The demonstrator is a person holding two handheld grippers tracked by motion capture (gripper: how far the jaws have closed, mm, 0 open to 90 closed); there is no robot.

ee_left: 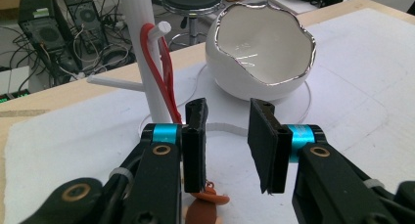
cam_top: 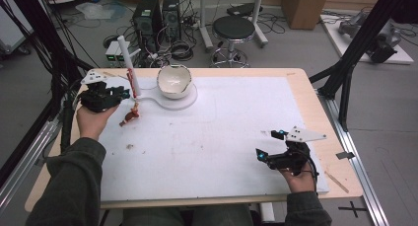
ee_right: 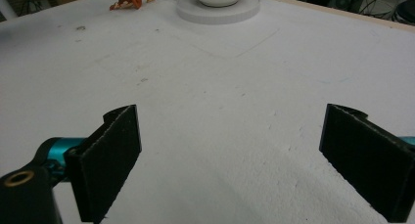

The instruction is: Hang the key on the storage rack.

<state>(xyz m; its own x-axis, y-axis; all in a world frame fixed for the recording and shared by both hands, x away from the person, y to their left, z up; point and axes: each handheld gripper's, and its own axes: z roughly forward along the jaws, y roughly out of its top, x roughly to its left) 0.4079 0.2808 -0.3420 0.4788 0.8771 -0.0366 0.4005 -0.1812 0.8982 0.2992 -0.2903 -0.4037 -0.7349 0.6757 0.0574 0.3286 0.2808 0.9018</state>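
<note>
Left gripper part-open, empty, just beside white peg stand with red cord; right gripper wide open, empty, over white mat; eggshell bowl beyond.

Far-left corner of the white mat is the crowded bit. White peg stand is upright w/ a red cord hung on a peg, side pegs sticking out. White bowl sits just right of it on the round base, mouth tilted toward the person. Left gripper is near the pole, jaws apart; small gap btwn pole & bowl. Small orange-brown figure lies on the mat just below the stand. Centre & right of mat are bare: free passage. Right gripper sits at near-right, jaws wide, flat mat ahead of it.
</note>
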